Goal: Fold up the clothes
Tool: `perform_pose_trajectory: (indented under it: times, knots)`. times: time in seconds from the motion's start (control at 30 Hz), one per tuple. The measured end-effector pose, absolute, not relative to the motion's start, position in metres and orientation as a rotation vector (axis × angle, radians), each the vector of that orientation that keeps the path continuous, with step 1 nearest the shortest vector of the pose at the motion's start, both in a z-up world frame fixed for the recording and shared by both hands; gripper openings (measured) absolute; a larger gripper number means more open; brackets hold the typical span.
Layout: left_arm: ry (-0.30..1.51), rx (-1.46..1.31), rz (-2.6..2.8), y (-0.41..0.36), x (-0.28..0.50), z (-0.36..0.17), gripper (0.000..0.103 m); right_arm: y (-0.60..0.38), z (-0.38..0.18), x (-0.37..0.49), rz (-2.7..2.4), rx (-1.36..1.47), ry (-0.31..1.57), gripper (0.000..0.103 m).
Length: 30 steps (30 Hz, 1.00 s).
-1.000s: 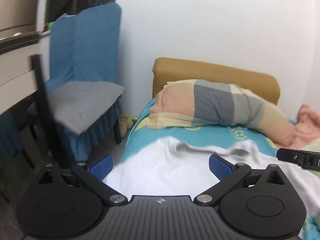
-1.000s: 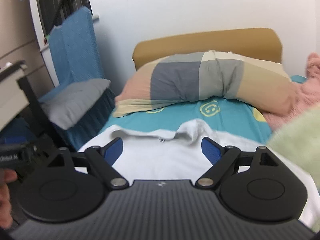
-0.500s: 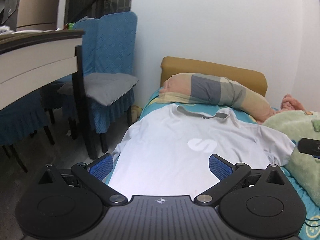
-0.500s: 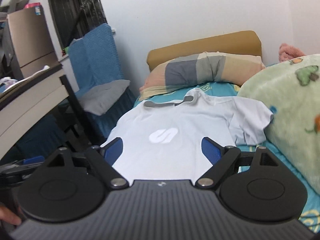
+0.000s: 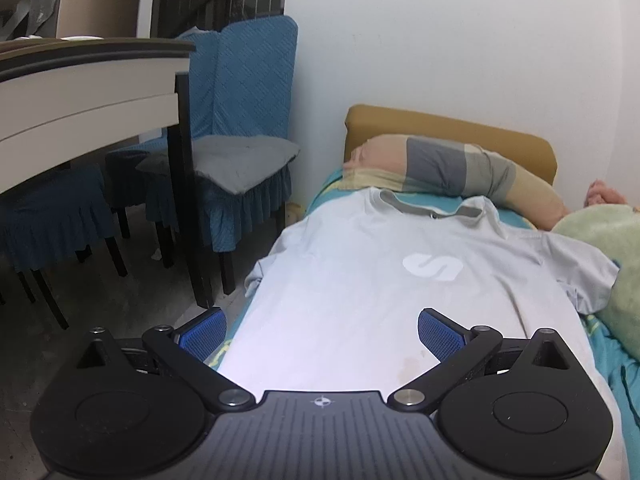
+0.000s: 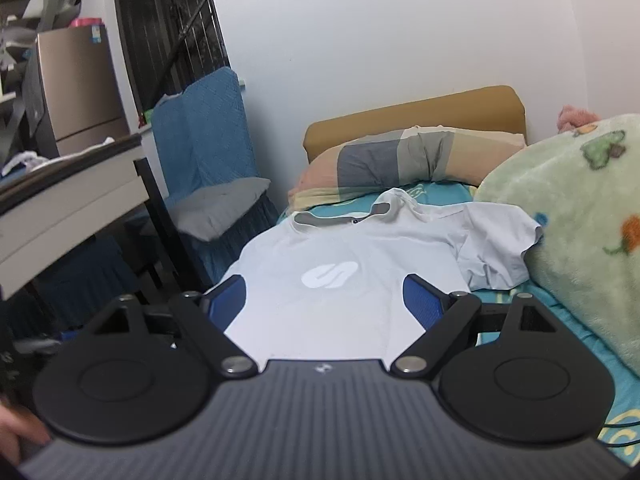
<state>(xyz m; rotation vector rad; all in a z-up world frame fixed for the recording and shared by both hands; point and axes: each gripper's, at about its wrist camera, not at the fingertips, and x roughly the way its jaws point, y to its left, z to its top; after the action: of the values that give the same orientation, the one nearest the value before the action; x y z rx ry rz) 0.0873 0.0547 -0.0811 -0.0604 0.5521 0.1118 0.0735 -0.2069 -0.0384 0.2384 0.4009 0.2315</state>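
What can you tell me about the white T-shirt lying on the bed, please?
The white T-shirt lies spread flat, front up and unfolded, on the teal bedsheet. It looks like thin, soft fabric, with a grey collar band, short sleeves and a white logo on the chest. Its collar lies close to the patchwork pillow; one sleeve rumples against the green blanket. Neither gripper holds it.

We see a pale grey T-shirt (image 5: 380, 292) of smooth, matt cloth on a teal cotton-like bed sheet (image 6: 440, 196). Beside it lies a fluffy, plush green blanket (image 6: 580, 220). Each tool (image 5: 320, 330) is matt black plastic with ribbed blue pads (image 5: 438, 334) and shiny metal pivot pins. A quilted blue cloth chair cover (image 5: 248, 80) looks textured.
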Motion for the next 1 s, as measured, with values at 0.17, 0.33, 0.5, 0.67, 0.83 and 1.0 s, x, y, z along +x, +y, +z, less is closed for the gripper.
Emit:
perform_pose_trajectory:
  times: [0.17, 0.33, 0.5, 0.67, 0.83, 1.0]
  knots:
    - [0.587, -0.058, 0.119, 0.056, 0.096, -0.089, 0.103, -0.202, -0.049, 0.079, 0.22, 0.215, 0.421, 0.087]
    - [0.62, -0.073, 0.129, 0.063, 0.11, -0.092, 0.103, -0.203, -0.058, 0.088, 0.203, 0.232, 0.437, 0.087]
    - [0.726, -0.224, 0.154, 0.088, 0.145, -0.103, 0.103, -0.204, -0.072, 0.094, 0.178, 0.236, 0.473, 0.087]
    - [0.737, -0.472, 0.213, 0.136, 0.188, -0.127, 0.102, -0.201, -0.088, 0.114, 0.169, 0.288, 0.504, 0.087]
    - [0.689, -0.59, 0.217, 0.163, 0.23, -0.155, 0.102, -0.197, -0.111, 0.137, 0.156, 0.29, 0.523, 0.087]
    - [0.67, -0.674, 0.255, 0.181, 0.28, -0.182, 0.1, -0.202, -0.138, 0.163, 0.131, 0.371, 0.576, 0.087]
